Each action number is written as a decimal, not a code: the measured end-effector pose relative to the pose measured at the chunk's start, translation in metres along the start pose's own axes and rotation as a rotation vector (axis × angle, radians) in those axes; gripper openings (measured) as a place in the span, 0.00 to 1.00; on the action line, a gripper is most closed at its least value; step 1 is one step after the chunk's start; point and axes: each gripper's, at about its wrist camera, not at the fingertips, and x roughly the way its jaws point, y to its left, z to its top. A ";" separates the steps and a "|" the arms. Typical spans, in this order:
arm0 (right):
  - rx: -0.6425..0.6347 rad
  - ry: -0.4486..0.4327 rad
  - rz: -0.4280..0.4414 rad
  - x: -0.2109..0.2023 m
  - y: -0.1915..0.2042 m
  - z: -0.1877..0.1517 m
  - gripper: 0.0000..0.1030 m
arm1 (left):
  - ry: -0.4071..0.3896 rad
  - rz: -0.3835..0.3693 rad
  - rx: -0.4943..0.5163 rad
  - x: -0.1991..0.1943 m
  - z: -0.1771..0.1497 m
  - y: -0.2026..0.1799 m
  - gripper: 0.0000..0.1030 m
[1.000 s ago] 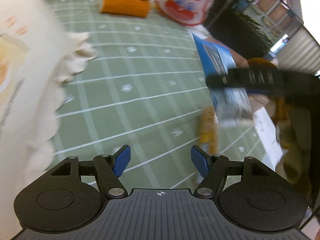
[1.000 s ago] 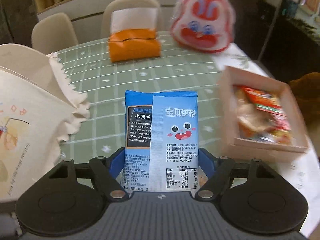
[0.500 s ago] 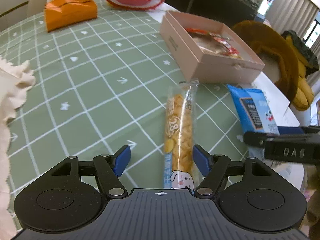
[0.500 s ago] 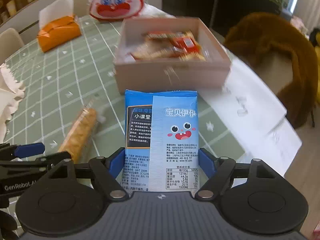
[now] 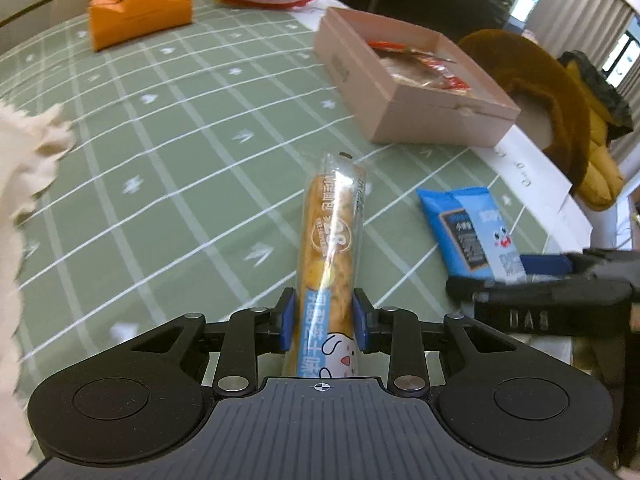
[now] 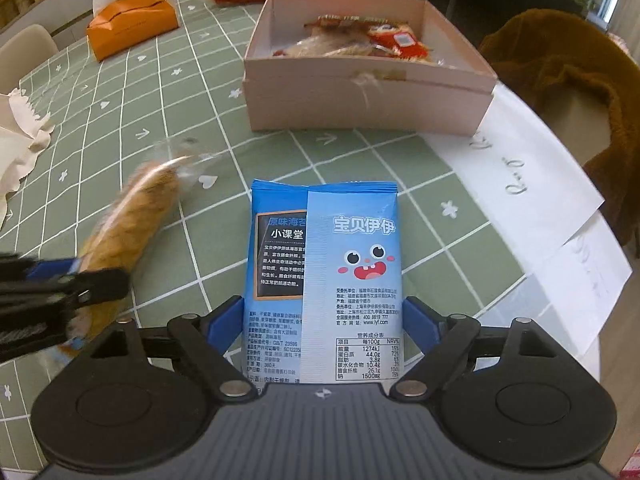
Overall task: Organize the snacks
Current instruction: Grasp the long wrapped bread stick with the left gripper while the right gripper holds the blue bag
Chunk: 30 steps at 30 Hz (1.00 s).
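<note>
Jaws clamped: left gripper [image 5: 323, 317] on long biscuit stick pack [image 5: 330, 240], right gripper [image 6: 323, 322] on blue packet [image 6: 324, 280]. Light, crinkly, crushable; best held near ends.

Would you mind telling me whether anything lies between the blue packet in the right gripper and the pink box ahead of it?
Nothing visible does. Only bare green tablecloth separates the blue packet from the pink box; the long snack lies off to the left.

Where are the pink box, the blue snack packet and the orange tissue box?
pink box [image 6: 360, 106], right wrist view, front wall
blue snack packet [image 6: 352, 248], right wrist view, printed face
orange tissue box [image 5: 138, 14], left wrist view, front side
</note>
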 end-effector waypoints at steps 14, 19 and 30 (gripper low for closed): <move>0.019 -0.043 0.016 -0.002 0.003 -0.011 0.90 | -0.016 -0.050 -0.148 -0.002 -0.004 0.030 0.35; 0.028 -0.073 0.022 -0.012 -0.005 -0.011 0.90 | -0.008 -0.034 -0.126 0.007 0.008 0.022 0.35; 0.093 -0.053 0.067 -0.004 -0.022 -0.008 0.90 | -0.001 -0.067 -0.131 0.006 0.022 0.019 0.38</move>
